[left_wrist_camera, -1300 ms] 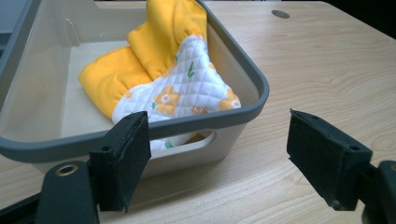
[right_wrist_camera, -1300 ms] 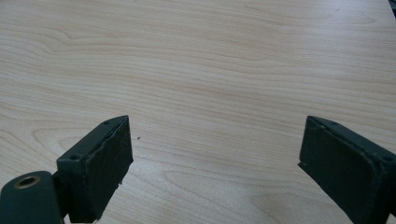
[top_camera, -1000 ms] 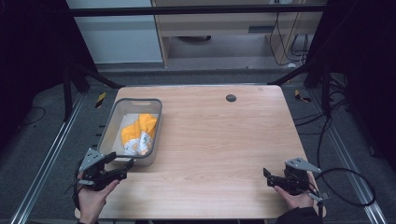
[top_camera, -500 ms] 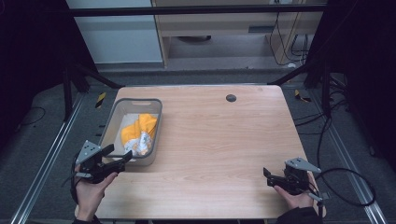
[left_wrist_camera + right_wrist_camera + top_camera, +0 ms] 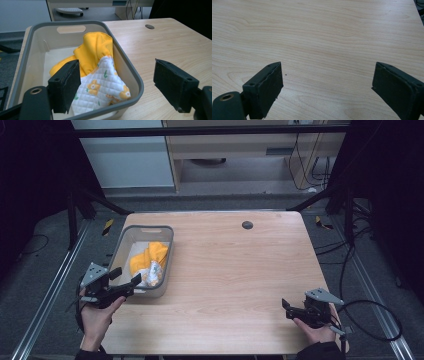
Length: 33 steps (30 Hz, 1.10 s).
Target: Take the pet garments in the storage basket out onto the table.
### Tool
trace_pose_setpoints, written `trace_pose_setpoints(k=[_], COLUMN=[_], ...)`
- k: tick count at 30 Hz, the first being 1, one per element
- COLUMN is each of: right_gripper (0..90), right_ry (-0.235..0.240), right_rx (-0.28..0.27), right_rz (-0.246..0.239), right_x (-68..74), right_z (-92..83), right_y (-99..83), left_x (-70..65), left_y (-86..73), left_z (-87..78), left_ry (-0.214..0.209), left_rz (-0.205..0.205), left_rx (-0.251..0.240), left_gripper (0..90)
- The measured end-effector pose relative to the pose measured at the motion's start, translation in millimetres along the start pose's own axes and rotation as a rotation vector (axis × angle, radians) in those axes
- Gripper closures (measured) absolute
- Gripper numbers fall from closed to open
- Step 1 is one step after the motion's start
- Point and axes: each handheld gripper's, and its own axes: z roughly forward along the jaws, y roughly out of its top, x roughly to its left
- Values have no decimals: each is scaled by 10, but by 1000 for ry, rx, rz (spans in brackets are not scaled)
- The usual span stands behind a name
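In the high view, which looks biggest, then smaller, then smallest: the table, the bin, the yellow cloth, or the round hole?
1. Table
2. Bin
3. Yellow cloth
4. Round hole

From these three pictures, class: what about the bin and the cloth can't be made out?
- Bin floor: left gripper view, the yellow and white cloth covers much of it.
- Cloth's lower edge: same view, hidden by the bin's near rim and the left claw.
- Cloth's print: high view, too small.
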Motion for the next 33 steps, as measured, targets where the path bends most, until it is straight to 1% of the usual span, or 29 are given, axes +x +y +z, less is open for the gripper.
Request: trace_pose_setpoints(k=[4,5,10,16,18,24,26,31,32,33], right_gripper=[96,97,97,97,98,97,98,98,98,98], right_ry=[0,-3,-6,-2,-5,-6,-6,-5,-5,-2], right_rx=[-1,-2,-1,2,0,-3,-3,-1,-1,1], right_rz=[1,-5,-2,3,-3,-1,-1,1,1,7], right_x=[-1,-6,-10,-10,-15,-27,-29,-34,-34,-35], right_z=[1,4,4,2,5,2,4,4,4,0], right_y=[2,-1,-1,3,2,6,6,7,7,8], left_x=[27,34,68,120,123,174,191,202,202,208], left_y=[36,43,87,179,190,296,323,351,351,353], left_z=[29,46,92,144,154,243,269,372,372,416], left_ry=[6,8,12,23,23,32,30,28,28,25], left_rz=[-6,-6,-6,-7,-9,5,2,6,6,2], left_rx=[-4,1,11,20,22,58,61,88,88,100], left_gripper=[213,213,213,212,213,214,215,217,217,217])
